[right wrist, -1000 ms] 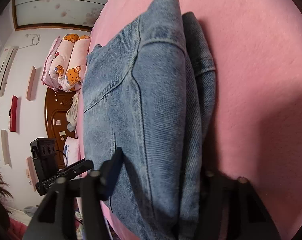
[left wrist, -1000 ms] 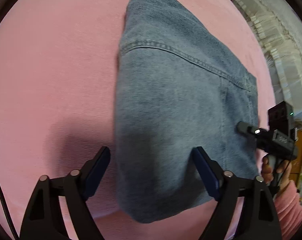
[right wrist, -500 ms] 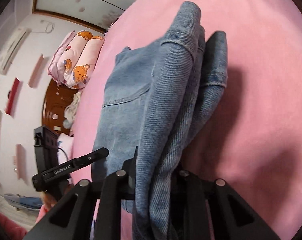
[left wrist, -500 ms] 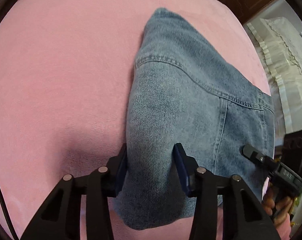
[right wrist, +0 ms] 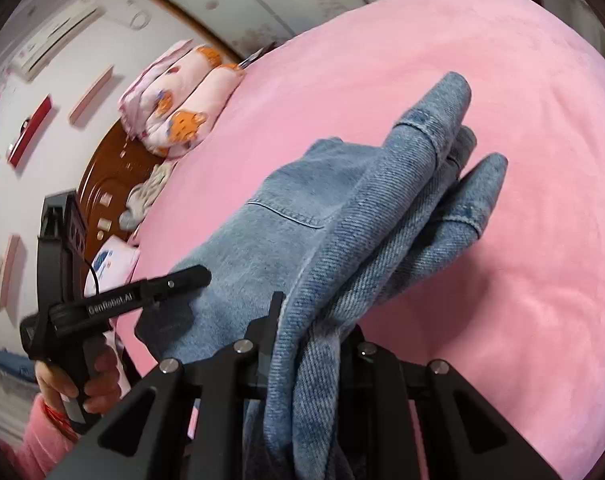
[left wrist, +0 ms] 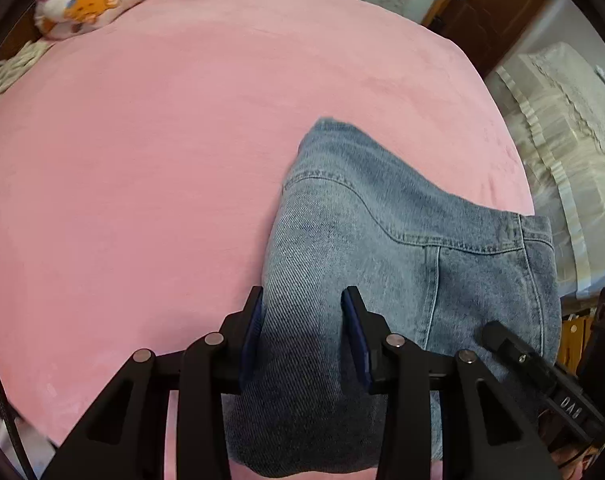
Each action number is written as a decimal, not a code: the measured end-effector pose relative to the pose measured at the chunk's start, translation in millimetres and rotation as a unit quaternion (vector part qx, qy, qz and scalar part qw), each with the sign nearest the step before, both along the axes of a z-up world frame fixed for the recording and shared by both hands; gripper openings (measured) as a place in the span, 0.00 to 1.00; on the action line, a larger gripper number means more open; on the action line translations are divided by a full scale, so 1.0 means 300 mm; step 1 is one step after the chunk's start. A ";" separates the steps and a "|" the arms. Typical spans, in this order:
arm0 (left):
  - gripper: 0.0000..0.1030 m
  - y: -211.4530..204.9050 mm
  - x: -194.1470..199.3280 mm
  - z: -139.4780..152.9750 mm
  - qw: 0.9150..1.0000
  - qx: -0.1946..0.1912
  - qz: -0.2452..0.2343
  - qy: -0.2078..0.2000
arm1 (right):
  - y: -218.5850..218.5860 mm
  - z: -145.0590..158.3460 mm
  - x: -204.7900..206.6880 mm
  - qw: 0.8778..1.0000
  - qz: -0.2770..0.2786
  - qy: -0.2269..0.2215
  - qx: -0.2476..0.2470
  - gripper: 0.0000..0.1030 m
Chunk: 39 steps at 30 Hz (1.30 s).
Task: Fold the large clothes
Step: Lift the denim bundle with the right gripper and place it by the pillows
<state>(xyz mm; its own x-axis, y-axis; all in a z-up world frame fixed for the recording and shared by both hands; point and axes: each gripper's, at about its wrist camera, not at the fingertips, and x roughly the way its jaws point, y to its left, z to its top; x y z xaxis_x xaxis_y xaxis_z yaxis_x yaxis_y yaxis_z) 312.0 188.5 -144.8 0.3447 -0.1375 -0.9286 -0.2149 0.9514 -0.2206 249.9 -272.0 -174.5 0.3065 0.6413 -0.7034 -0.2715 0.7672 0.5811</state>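
Folded blue jeans [left wrist: 382, 248] lie on the pink bed [left wrist: 142, 160], their near end lifted. My left gripper [left wrist: 304, 324] is shut on a thick fold at the jeans' left near edge. My right gripper [right wrist: 314, 336] is shut on the stacked denim layers [right wrist: 382, 240] at the other near corner, which hang bunched between its jaws. Each gripper shows in the other's view: the right one in the left wrist view [left wrist: 542, 364], the left one in the right wrist view [right wrist: 134, 296].
A folded bear-print quilt [right wrist: 178, 100] and a small pile of cloth [right wrist: 146, 196] sit at the bed's head by the wooden headboard [right wrist: 106, 172]. A white lace-covered surface [left wrist: 562, 120] stands beyond the bed's right edge.
Both grippers closed on the near end of the jeans and raised it. The views have tilted up, so more of the bed and room shows.
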 end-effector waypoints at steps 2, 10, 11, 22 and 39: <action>0.35 0.044 -0.017 0.045 1.000 0.004 0.009 0.001 | 0.065 0.046 -0.013 1.000 0.015 -0.003 0.000 0.16; 0.35 0.151 -0.072 0.133 0.998 0.036 0.041 -0.031 | 0.455 0.183 -0.007 0.997 0.048 -0.050 0.028 0.16; 0.35 0.163 -0.068 0.132 0.997 0.041 0.047 -0.042 | 0.507 0.191 0.000 0.997 0.050 -0.055 0.032 0.16; 0.35 0.159 -0.050 0.103 0.989 0.079 0.048 -0.116 | 1.246 0.182 0.243 0.987 0.056 -0.141 0.045 0.16; 0.35 0.654 0.327 -0.492 0.991 0.061 0.068 -0.095 | 1.741 -0.409 0.700 0.988 0.060 -0.143 0.011 0.16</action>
<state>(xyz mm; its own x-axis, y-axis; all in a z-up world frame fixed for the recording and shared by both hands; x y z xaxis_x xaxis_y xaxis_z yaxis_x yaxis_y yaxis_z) 410.1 384.6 -292.5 0.5225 0.0308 -0.8521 -0.3079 0.9387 -0.1550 459.9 250.4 -297.1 0.4124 0.6992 -0.5840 -0.5148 0.7077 0.4839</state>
